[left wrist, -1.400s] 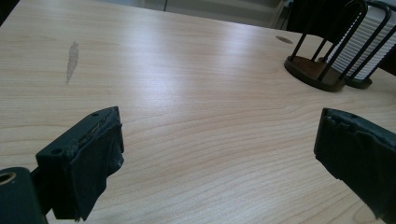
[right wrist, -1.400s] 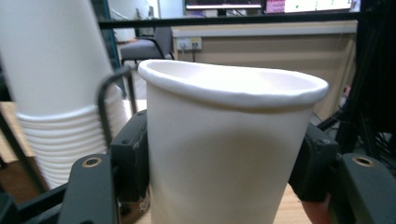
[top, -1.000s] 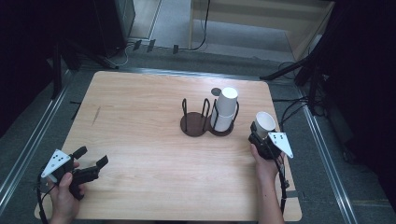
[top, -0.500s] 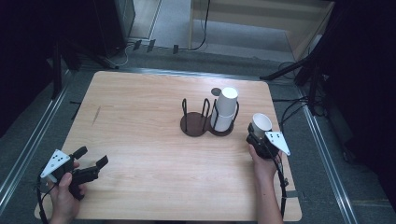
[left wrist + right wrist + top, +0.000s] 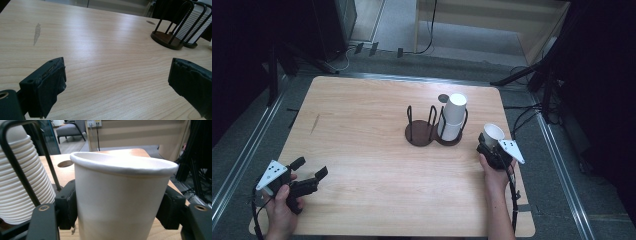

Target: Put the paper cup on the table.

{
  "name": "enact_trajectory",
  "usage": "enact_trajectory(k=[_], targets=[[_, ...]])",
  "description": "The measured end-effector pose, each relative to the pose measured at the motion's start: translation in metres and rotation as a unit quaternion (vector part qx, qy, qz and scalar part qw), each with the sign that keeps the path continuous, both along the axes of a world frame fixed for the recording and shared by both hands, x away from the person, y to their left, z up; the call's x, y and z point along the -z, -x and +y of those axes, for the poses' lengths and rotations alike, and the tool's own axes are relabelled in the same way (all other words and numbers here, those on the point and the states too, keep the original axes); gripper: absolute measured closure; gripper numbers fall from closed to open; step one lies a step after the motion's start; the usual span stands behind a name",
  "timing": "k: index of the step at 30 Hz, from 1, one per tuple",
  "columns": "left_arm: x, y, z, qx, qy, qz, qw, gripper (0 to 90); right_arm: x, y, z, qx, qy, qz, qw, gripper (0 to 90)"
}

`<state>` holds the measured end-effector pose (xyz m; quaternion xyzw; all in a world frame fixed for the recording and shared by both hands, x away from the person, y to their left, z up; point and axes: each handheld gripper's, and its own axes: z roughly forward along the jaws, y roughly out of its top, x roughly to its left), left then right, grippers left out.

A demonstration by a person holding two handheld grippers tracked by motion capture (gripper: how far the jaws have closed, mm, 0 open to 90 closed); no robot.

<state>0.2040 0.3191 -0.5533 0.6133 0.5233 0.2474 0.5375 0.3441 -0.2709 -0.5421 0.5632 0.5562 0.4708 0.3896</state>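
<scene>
The right gripper (image 5: 490, 146), its jaws just easing apart, flanks an upright paper cup (image 5: 120, 200) right of the cup stack (image 5: 453, 116), while the left gripper (image 5: 307, 172) hovers released near-left.

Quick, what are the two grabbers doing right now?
Left gripper: open, nothing between its jaws.
Right gripper: around a paper cup; jaws have just been opening, and its grip can't be told.

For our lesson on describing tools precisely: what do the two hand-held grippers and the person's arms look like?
Each hand-held gripper, left and right, is black with two blocky jaws faced with dark, worn-looking pads. A pale grey three-cornered plate with small dark dots sits on top of each. A black cable trails back from the right one. The forearms are bare, with no sleeves.
</scene>
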Motion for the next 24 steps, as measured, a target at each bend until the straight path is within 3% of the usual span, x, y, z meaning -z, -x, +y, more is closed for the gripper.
enact_trajectory(k=[2, 5, 8, 15, 24], targets=[[0.0000, 0.0000, 0.0001, 0.000, 0.000, 0.000, 1.0000, 1.8, -0.0004, -0.0007, 0.0001, 0.004, -0.001, 0.013, 0.9999, 28.6], [0.0000, 0.0000, 0.0003, 0.001, 0.001, 0.000, 1.0000, 1.8, -0.0001, -0.0030, 0.0037, 0.006, 0.019, 0.029, 0.9994, 27.7], [0.0002, -0.0001, 0.0005, 0.001, 0.003, 0.000, 1.0000, 1.8, -0.0002, -0.0030, 0.0074, 0.005, 0.034, 0.032, 0.9989, 26.9], [0.0003, -0.0006, 0.0008, 0.001, 0.006, 0.001, 1.0000, 1.8, -0.0015, -0.0028, 0.0034, 0.010, 0.012, 0.050, 0.9986, 19.9], [0.0004, -0.0011, 0.0012, 0.001, 0.009, 0.003, 1.0000, 1.8, -0.0037, 0.0009, 0.0018, -0.008, -0.001, 0.045, 0.9990, 9.4]])
